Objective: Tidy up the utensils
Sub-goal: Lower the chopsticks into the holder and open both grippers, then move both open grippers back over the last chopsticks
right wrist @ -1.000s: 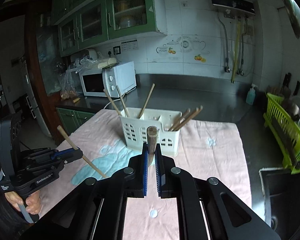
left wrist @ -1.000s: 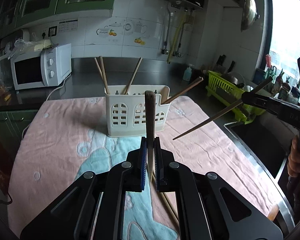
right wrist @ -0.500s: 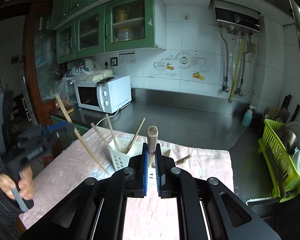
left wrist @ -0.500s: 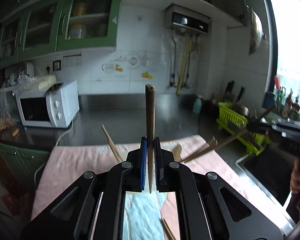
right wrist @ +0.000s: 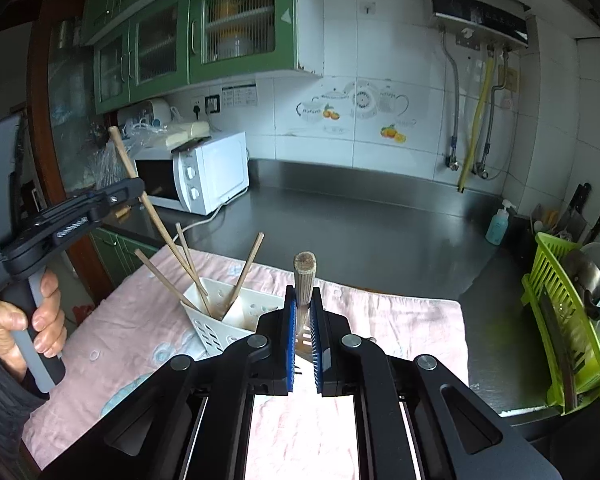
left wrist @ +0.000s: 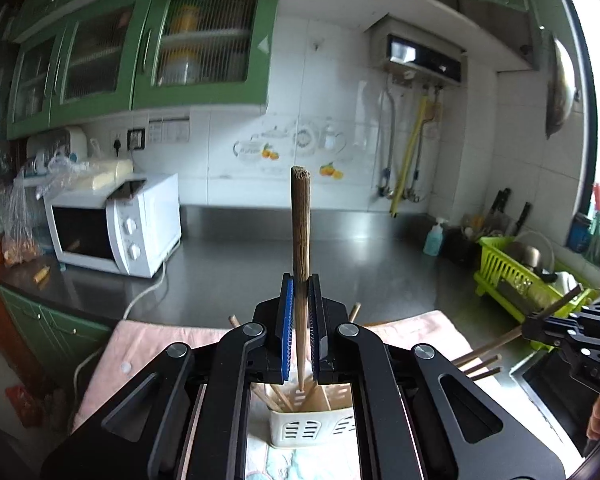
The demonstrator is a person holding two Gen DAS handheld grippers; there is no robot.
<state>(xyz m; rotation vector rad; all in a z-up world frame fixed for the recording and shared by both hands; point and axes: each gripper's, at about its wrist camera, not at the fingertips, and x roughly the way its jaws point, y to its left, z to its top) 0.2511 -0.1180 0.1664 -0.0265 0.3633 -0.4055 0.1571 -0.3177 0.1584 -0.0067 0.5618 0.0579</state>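
Wooden chopstick is clamped tight in my left claw. It stands nearly upright, with the thin end aimed down into the white utensil caddy.

The big change: a second ago that claw sat low over the pink towel with the caddy well ahead of it. Now it's lifted and tipped over, so the caddy sits right underneath. From the right wrist cam, the stick's lower end has already gone into the caddy's left-end compartment, next to the three sticks leaning there. So I'd call that one basically delivered. I only have to let go, and it should drop the rest of the way and lean like its neighbours.

My right claw is closed on a second chopstick. It has also come in close from further back. From the left cam that stick slants down toward the caddy's right end, where a couple more poke out. I can't tell if the tip is actually inside yet, since the claw body hides it.

The caddy stands on the towel, toward the towel's back edge, out on the steel counter.

One risk: releasing the left stick at this tilt could rock the light plastic caddy.
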